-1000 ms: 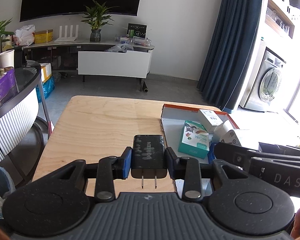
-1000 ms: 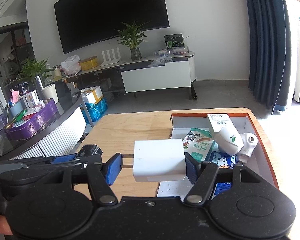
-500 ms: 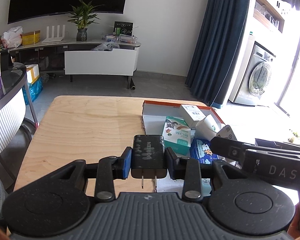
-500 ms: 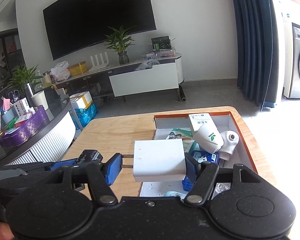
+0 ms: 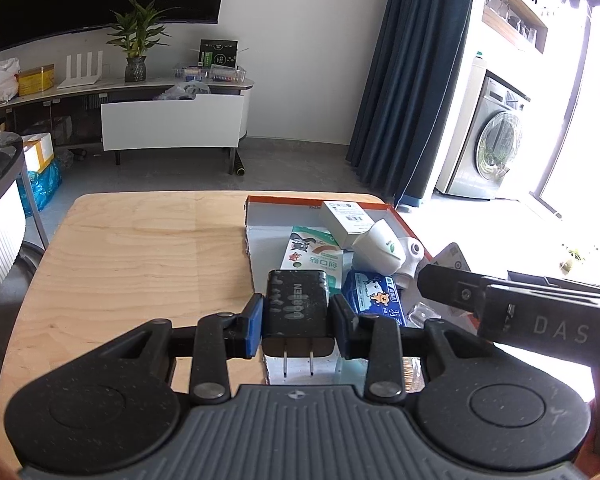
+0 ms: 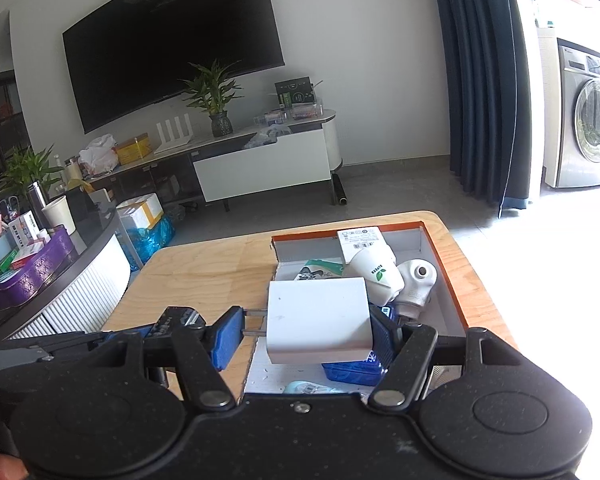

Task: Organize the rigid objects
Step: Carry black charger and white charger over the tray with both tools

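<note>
Left tongs [image 5: 296, 322] clamped on black charger [image 5: 295, 306], prongs toward camera, held over near-left edge of the orange-rimmed box [image 5: 256, 200] on the table [image 5: 140, 264]. Right tongs [image 6: 306, 334] clamped on white charger [image 6: 318, 320] — left pad bears on the prongs only, so it could pivot and drop. Box crowded; either charger may land on the white bottle [image 6: 374, 276] and tip out.
</note>
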Demonstrator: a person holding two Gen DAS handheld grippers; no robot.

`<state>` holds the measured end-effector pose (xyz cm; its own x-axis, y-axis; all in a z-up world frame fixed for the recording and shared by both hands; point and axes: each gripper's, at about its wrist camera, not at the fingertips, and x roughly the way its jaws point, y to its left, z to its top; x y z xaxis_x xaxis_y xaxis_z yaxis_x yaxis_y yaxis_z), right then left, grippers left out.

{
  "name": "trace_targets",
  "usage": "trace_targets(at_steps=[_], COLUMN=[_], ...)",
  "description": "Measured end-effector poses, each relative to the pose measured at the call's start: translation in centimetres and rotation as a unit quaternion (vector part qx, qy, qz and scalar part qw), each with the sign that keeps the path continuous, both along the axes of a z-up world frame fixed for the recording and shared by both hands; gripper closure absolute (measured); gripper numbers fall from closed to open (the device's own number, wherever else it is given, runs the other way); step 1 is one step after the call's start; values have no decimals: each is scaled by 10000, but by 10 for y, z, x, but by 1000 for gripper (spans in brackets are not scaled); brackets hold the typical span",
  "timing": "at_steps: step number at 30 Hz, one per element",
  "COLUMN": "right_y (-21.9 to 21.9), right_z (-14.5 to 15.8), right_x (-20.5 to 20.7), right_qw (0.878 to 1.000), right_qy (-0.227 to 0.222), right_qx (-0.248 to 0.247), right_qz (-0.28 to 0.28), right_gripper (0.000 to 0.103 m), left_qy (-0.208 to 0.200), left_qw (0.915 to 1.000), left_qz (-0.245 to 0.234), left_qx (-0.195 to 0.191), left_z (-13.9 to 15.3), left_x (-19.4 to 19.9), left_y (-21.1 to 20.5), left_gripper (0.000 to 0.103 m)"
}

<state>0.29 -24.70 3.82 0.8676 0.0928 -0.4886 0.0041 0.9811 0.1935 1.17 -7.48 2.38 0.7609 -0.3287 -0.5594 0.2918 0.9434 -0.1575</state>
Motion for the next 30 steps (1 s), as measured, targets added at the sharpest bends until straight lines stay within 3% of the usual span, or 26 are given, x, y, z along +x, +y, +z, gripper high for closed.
trace_targets(at_steps=[30], right_y=[-35], right_z=[-3], right_x=[5], right_qw=[9991], right_qy=[63], right_qx=[83], right_qz=[-403], right_gripper=[24], left_qy=[122], left_qw=[9991], left_qz=[-399], left_qx=[123], left_z=[-8], left_x=[17], left_y=[-35], left_gripper=[67])
